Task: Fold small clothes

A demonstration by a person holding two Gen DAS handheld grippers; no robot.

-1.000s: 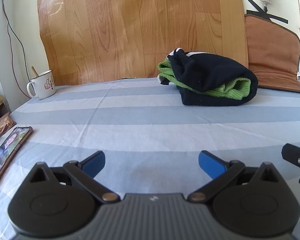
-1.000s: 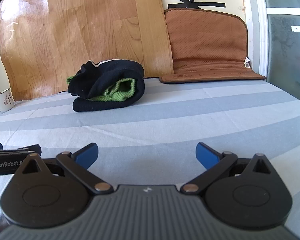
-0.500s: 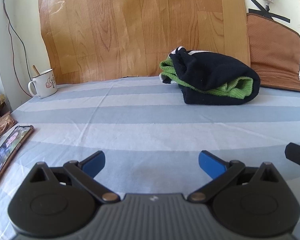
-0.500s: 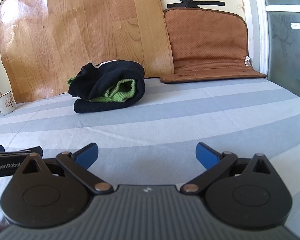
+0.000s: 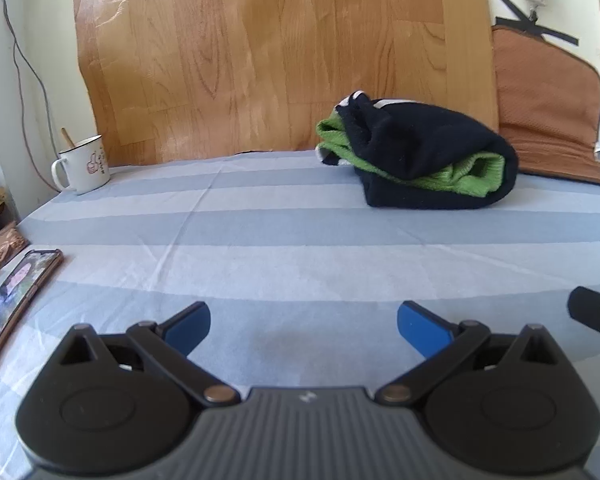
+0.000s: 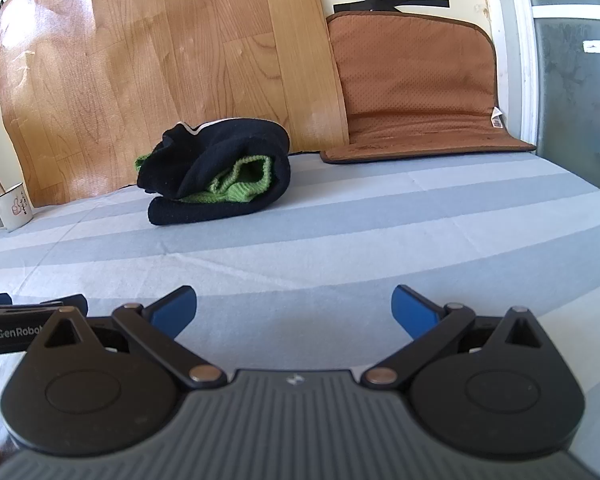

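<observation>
Black-and-green knit garment folded into a compact bundle, lying at far side of striped bed sheet near wood-pattern panel. Left gripper and right gripper: fingers spread wide, holding nothing, well apart from bundle. Fold apparently complete; no other clothes visible.
</observation>
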